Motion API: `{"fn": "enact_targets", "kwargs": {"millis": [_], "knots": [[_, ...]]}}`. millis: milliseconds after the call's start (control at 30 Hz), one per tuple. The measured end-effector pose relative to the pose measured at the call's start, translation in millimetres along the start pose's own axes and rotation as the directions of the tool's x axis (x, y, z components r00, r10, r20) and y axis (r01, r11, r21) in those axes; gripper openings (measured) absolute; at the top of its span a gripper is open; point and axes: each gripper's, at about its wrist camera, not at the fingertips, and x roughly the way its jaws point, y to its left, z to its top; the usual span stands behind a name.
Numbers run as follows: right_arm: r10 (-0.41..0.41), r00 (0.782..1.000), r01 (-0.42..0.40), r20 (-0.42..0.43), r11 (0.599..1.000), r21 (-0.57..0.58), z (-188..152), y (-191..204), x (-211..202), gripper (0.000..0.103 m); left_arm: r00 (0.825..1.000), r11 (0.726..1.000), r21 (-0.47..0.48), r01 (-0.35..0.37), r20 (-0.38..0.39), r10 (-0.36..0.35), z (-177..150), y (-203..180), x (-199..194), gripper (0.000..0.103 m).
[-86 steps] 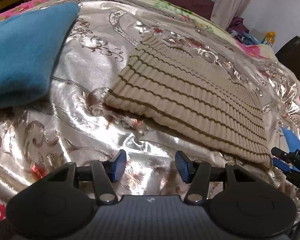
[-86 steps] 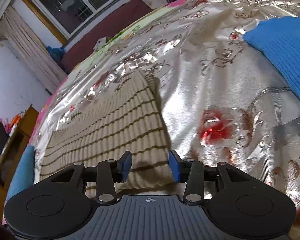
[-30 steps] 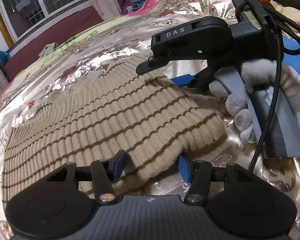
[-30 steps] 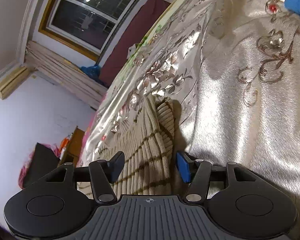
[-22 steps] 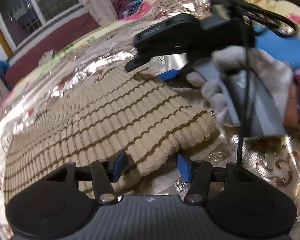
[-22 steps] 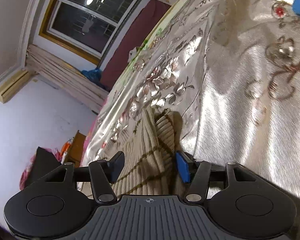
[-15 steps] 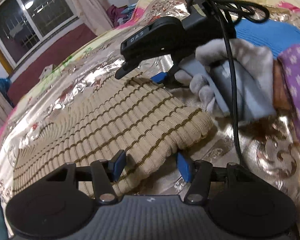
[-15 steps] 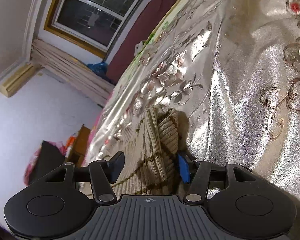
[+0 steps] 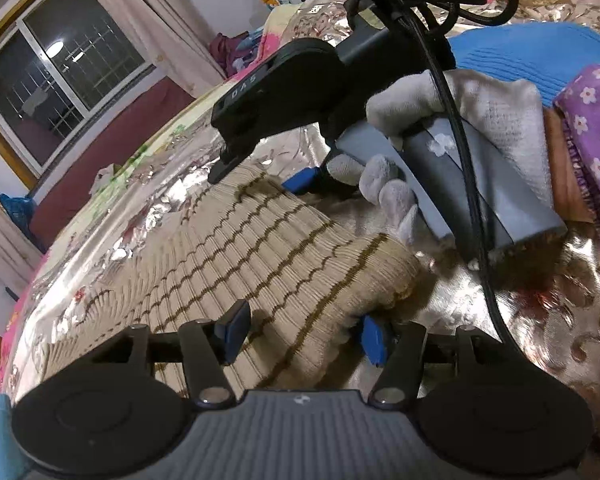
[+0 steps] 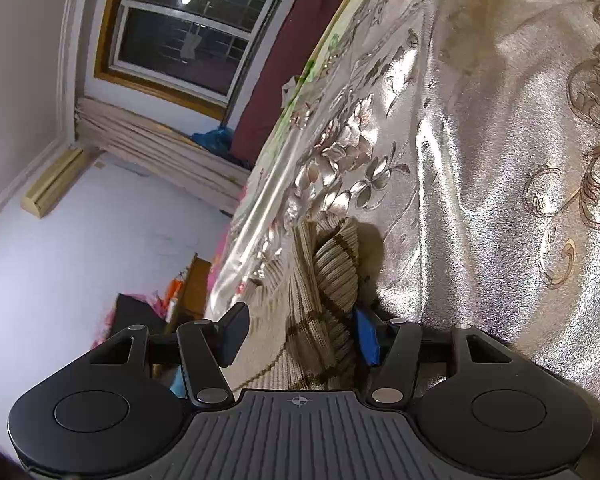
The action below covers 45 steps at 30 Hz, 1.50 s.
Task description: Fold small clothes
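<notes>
Centrally in the left wrist view, we see the striped knit garment (image 9: 260,264) lying on the bed cover (image 9: 500,312), its long axis running from lower left to upper right. We hold the left hand-held gripper (image 9: 302,336) apart around its near hem and the right hand-held gripper (image 10: 296,336) apart around the far corner; the pads are not yet pinching. To fold well, we should close both together and lift evenly
</notes>
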Motion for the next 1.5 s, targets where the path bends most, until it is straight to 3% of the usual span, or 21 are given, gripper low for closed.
{"fn": "enact_targets", "kwargs": {"millis": [200,300,533,800,1067,1167,1233,1333,1400,1500], "knots": [[-0.052,0.999,0.052,0.007,0.998,-0.028,-1.8,3.9,4.1,0.048,1.0,1.0,0.007,0.03,-0.009,-0.03,0.4,-2.7,-1.7,0.045],[-0.041,0.999,0.041,0.015,0.999,0.016,1.1,-2.1,0.3,0.043,0.999,0.999,0.006,0.033,-0.006,-0.033,1.8,-1.3,-2.2,0.044],[-0.052,0.999,0.052,0.005,0.998,-0.043,-1.7,3.7,5.5,0.049,1.0,1.0,0.019,0.007,0.001,-0.007,-0.7,-8.7,0.7,0.044],[0.012,1.0,-0.012,-0.024,0.999,0.032,10.6,-7.3,-6.2,0.05,1.0,0.999,0.038,-0.002,0.007,0.001,0.6,-6.0,-5.6,0.045],[-0.099,0.995,0.098,-0.008,0.992,-0.078,5.7,5.8,-2.4,0.049,1.0,0.999,0.054,-0.006,0.024,0.004,-1.1,-11.8,2.9,0.046],[-0.091,0.996,0.09,0.0,0.992,-0.09,1.2,7.6,2.2,0.049,1.0,0.999,0.042,0.006,0.021,-0.007,1.2,-9.4,5.5,0.045],[-0.073,0.997,0.072,-0.012,0.995,-0.067,0.6,4.2,4.1,0.043,1.0,0.999,0.03,0.02,0.018,-0.021,1.7,-6.3,4.9,0.043],[-0.059,0.997,0.06,-0.04,0.998,0.008,2.3,-5.7,3.8,0.023,0.999,0.999,0.019,0.043,0.003,-0.043,4.5,-2.9,1.3,0.031],[-0.028,0.999,0.031,-0.042,0.997,0.071,3.6,-11.8,-1.4,0.019,0.999,0.999,0.004,0.049,0.002,-0.049,6.7,4.3,-2.5,0.024],[0.01,1.0,-0.008,-0.023,0.995,0.102,0.4,-8.8,-12.3,0.017,0.998,0.996,-0.067,0.06,0.027,-0.058,10.8,20.9,-15.0,0.02]]}}
